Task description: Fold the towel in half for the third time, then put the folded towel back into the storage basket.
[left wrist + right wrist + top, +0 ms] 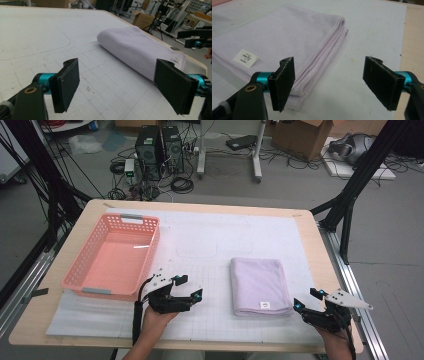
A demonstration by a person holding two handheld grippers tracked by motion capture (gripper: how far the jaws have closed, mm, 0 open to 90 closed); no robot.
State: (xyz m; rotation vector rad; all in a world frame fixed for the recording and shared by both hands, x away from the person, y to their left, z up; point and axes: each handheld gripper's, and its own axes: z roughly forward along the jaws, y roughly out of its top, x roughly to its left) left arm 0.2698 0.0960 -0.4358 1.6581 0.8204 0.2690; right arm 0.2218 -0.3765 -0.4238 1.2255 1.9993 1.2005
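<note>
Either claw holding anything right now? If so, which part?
Nothing held. Left claw and right claw are both open and empty, flanking the folded towel on the table without touching it.

High view looks down from above; both gripper views skim low, sharing the folded towel (260,285).

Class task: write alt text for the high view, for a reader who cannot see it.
A folded lilac towel lies on a white gridded mat between two hand-held tongs, left tongs and right tongs, both open and apart from it. A pink basket stands at the left.
</note>
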